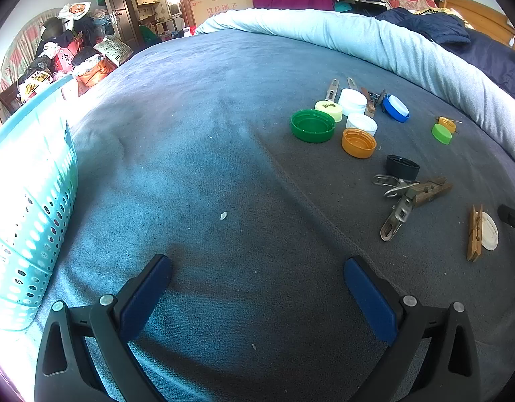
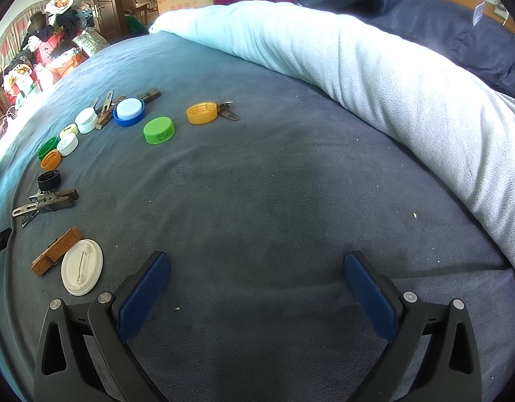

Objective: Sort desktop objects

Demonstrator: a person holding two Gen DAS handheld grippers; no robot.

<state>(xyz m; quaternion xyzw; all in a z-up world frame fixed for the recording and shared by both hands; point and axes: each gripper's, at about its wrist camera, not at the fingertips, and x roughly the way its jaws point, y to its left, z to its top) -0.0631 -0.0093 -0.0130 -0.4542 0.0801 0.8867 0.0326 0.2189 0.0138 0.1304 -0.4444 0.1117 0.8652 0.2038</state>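
Note:
Bottle caps and clothes pegs lie scattered on a blue-grey blanket (image 1: 207, 134). In the left wrist view a dark green cap (image 1: 312, 126), an orange cap (image 1: 358, 143), a black cap (image 1: 402, 167), metal clips with a dark wooden peg (image 1: 408, 197) and a wooden peg (image 1: 475, 232) beside a flat white lid (image 1: 490, 231) lie to the right. My left gripper (image 1: 257, 268) is open and empty above bare blanket. My right gripper (image 2: 257, 264) is open and empty; the white lid (image 2: 82, 267) and wooden peg (image 2: 56, 251) lie just to its left.
A turquoise perforated basket (image 1: 26, 207) stands at the left edge of the left wrist view. A rolled pale towel (image 2: 374, 77) borders the blanket at the back right. A light green cap (image 2: 159, 130), a blue cap (image 2: 129, 111) and a yellow cap (image 2: 201, 113) lie farther off.

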